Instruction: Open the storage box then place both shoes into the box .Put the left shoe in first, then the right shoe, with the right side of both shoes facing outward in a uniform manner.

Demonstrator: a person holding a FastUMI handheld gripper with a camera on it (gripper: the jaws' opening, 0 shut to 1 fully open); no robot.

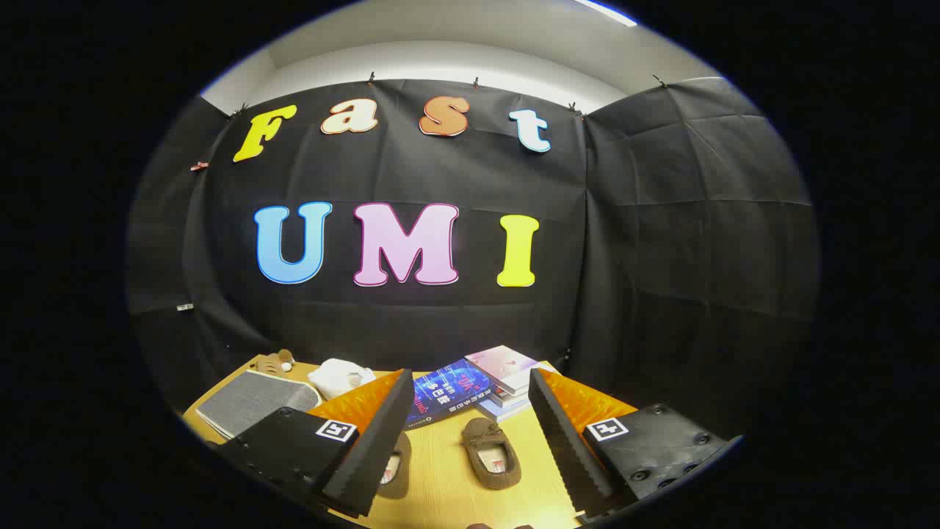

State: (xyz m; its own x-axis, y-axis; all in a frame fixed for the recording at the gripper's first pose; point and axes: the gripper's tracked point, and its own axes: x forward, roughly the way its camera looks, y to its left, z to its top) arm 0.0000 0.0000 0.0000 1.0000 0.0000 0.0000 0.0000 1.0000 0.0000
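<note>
My gripper (470, 433) hangs above the wooden table (440, 485), open, fingers wide apart with nothing between the pads. Two small brown slipper-like shoes lie on the table below. One shoe (490, 463) sits in the gap between the fingers, toe pointing away from me. The other shoe (396, 466) lies to its left, half hidden behind the left finger (371, 448). A grey flat storage box (253, 400), its lid down, lies beyond the left finger near the table's left corner.
A stack of books (507, 378) and a blue book (448, 393) lie at the back of the table, beyond the fingers. A white crumpled object (339, 376) and a small brown toy (275, 361) rest behind the grey box.
</note>
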